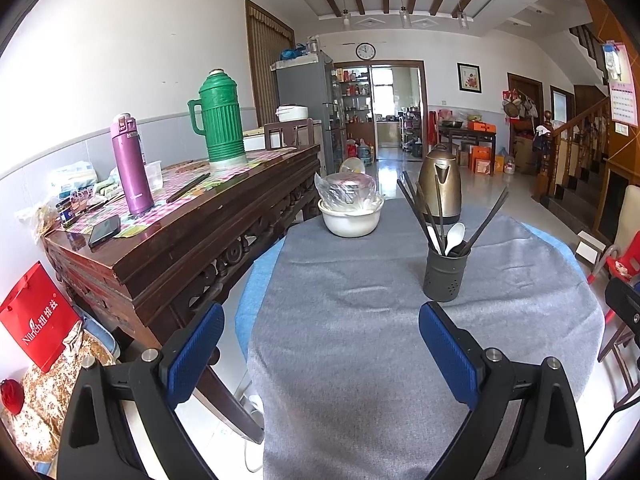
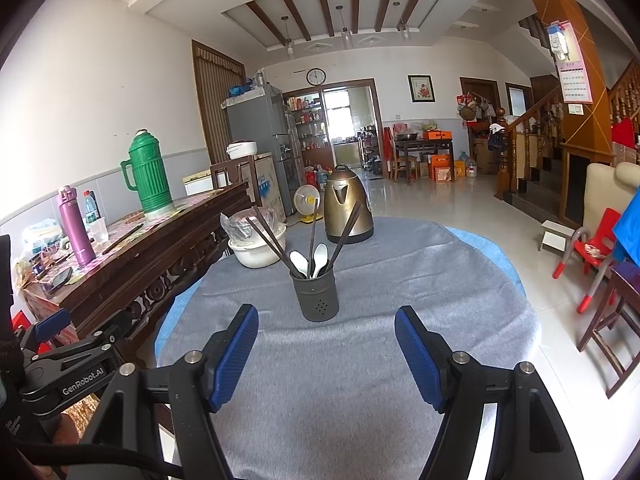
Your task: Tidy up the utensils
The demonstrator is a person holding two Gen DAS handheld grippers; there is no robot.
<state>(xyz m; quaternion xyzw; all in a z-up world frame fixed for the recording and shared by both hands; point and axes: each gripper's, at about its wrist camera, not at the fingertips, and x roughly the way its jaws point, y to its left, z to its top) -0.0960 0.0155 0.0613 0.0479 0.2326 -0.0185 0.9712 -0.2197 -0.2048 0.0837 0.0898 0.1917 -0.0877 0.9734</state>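
utensil holder (image 2: 319,296): upright on grey cloth (image 2: 340,360), chopsticks (image 2: 267,236) and white spoons (image 2: 310,262) inside. left gripper (image 1: 320,344), right gripper (image 2: 326,344): spread wide, empty.

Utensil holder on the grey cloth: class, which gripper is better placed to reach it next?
Probably the right gripper: the utensil holder sits centred between its open fingers, but off to the right of the left gripper.

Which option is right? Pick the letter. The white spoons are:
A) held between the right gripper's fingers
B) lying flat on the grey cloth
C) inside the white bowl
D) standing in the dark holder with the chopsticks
D: the two white spoons stand bowl-up in the dark perforated holder among the dark chopsticks, and both grippers are open and empty.
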